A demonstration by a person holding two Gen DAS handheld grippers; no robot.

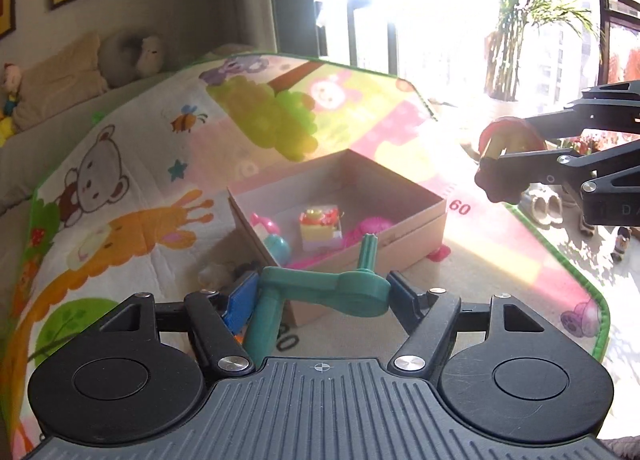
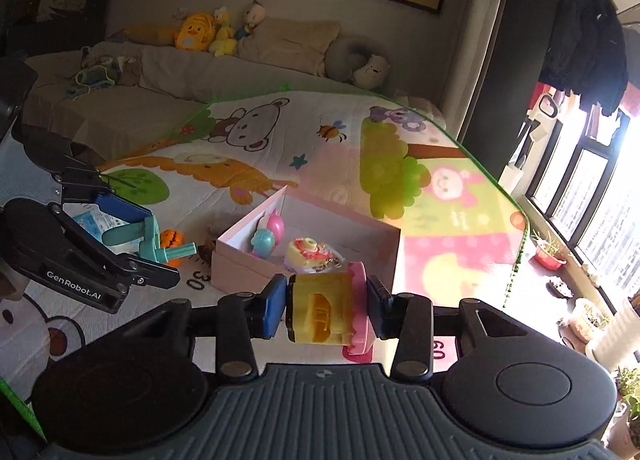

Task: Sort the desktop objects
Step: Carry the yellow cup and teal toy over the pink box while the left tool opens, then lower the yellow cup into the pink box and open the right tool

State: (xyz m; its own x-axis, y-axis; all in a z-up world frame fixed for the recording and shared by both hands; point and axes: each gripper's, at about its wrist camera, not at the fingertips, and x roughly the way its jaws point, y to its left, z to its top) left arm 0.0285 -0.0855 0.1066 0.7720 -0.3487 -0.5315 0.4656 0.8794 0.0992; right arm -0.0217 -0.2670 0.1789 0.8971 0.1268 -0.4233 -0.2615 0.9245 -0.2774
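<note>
My left gripper (image 1: 320, 292) is shut on a teal plastic crank-shaped toy (image 1: 332, 292), held above the mat in front of the pink box (image 1: 404, 238). The same toy (image 2: 148, 240) and left gripper (image 2: 136, 236) show at the left of the right wrist view. My right gripper (image 2: 326, 310) is shut on a yellow and pink toy piece (image 2: 324, 310), lifted just before the box (image 2: 240, 264). In the left wrist view that gripper (image 1: 496, 148) hangs at the far right with the piece (image 1: 508, 136). The box holds a teal and pink toy (image 2: 264, 238), a yellow cake-like toy (image 2: 306, 254) and a pink item (image 1: 370, 228).
A cartoon play mat (image 2: 280, 132) covers the surface. A small orange toy (image 2: 172, 238) and a blue and white packet (image 2: 90, 222) lie on it left of the box. A sofa (image 2: 160, 76) with plush toys is behind; bright windows and potted plants stand to the right.
</note>
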